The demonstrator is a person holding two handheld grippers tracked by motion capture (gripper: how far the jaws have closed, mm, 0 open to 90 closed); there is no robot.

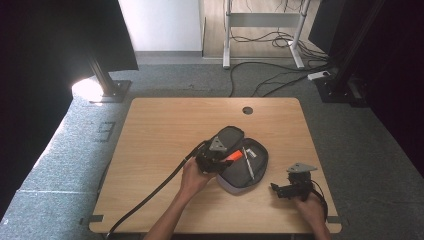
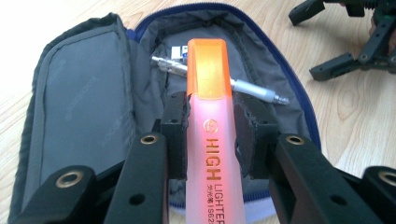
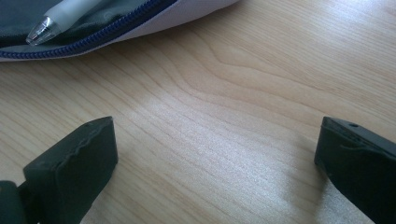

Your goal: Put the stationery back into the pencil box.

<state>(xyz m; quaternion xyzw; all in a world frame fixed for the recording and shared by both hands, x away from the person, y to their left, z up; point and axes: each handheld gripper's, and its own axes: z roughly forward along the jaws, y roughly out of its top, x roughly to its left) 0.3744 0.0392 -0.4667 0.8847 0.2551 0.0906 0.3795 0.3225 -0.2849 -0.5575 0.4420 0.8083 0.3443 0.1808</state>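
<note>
Light wood tabletop (image 1: 165, 145), grey pencil case (image 2: 84, 107) lying open. Left gripper (image 2: 211, 133) is clamped on the orange highlighter (image 2: 210, 93) right over the case; right gripper (image 3: 215, 154) sits open nearby. I'd lower it beside the pen (image 2: 252, 88) before letting go.

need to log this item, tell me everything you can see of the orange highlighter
The highlighter has a translucent pale pink-orange plastic barrel and a bright orange cap, which is on. Orange print on the barrel reads HIGH LIGHTER, with a small round logo above. The left tongs clamp it just below the cap, one pad on each side. It is held over the open grey pencil case, cap pointing toward the silver pen lying inside.
</note>
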